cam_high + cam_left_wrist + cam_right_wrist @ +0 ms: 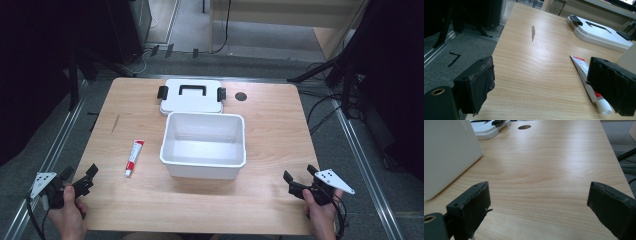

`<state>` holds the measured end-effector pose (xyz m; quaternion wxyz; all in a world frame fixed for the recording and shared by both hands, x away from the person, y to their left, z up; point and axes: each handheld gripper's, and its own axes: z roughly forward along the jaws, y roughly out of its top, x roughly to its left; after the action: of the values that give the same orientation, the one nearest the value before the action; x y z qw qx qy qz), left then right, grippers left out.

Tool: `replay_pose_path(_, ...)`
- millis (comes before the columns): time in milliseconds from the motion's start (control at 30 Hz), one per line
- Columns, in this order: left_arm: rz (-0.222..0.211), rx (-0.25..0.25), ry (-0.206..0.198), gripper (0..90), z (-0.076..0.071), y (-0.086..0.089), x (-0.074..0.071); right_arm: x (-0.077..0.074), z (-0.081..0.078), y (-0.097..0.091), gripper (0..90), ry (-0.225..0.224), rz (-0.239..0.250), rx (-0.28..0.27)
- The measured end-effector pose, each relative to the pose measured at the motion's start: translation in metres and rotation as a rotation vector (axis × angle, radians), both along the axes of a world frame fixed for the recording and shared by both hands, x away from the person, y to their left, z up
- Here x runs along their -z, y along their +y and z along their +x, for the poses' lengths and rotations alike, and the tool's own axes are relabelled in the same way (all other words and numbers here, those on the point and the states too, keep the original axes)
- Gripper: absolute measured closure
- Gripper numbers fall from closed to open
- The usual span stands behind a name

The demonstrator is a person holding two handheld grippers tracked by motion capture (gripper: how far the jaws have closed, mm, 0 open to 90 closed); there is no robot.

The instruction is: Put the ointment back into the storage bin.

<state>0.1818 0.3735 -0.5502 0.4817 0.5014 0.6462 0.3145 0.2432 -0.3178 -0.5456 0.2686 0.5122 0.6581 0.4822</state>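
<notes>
Both hands low, nothing gripped

My left gripper (90, 176) and right gripper (299, 181) sit at the near corners, jaws spread wide, pointing forward.

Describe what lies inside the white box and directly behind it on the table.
The white box is open and looks empty: bare white floor and walls. Behind it lies its white lid with a black handle and clips; the box's far rim hides the lid's near edge.

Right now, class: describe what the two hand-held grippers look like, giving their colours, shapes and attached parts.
Both the left gripper and the right gripper are black, each with two blocky, rough-padded jaws. Each carries a grey three-cornered plate dotted with small dark marks. A dark cable trails from each. No sleeves are visible.
</notes>
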Motion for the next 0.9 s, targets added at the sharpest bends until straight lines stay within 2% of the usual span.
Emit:
replay_pose_path(133,0.016,-0.009,0.014,8.5,0.001,-0.002,-0.001,0.000,0.000,0.001,6.8,0.001,-0.011,-0.007)
replay_pose_path(200,0.032,-0.009,0.030,8.5,0.002,-0.003,-0.002,0.000,0.001,0.001,7.3,0.008,-0.010,-0.010)
replay_pose_path(233,0.060,-0.013,0.047,8.5,0.003,-0.006,-0.004,0.000,0.001,0.002,7.6,0.012,-0.012,-0.012)
replay_pose_path(267,0.060,-0.013,0.047,8.5,0.003,-0.006,-0.004,0.000,0.001,0.002,7.6,0.012,-0.012,-0.012)
replay_pose_path(367,0.061,0.005,0.060,8.5,0.004,-0.010,-0.011,0.000,0.002,0.002,7.7,0.014,-0.020,-0.012)
replay_pose_path(500,0.105,0.058,0.104,9.0,0.007,-0.018,-0.025,0.000,0.002,0.003,7.9,0.019,-0.022,-0.011)
replay_pose_path(600,0.192,0.114,0.170,9.0,0.011,-0.024,-0.038,0.000,0.003,0.003,8.4,0.022,-0.028,-0.017)
replay_pose_path(667,0.224,0.147,0.206,9.0,0.014,-0.028,-0.051,0.000,0.002,0.004,10.2,0.026,-0.030,-0.025)
replay_pose_path(700,0.254,0.162,0.267,9.1,0.019,-0.031,-0.060,0.000,0.003,0.004,11.3,0.029,-0.037,-0.029)
replay_pose_path(733,0.265,0.170,0.304,9.1,0.022,-0.033,-0.065,0.000,0.003,0.005,11.5,0.031,-0.036,-0.028)
replay_pose_path(767,0.265,0.170,0.304,9.1,0.022,-0.033,-0.065,0.000,0.003,0.005,11.7,0.034,-0.037,-0.026)
replay_pose_path(900,0.311,0.221,0.439,10.8,0.037,-0.044,-0.081,0.000,0.003,0.005,12.4,0.035,-0.036,-0.026)
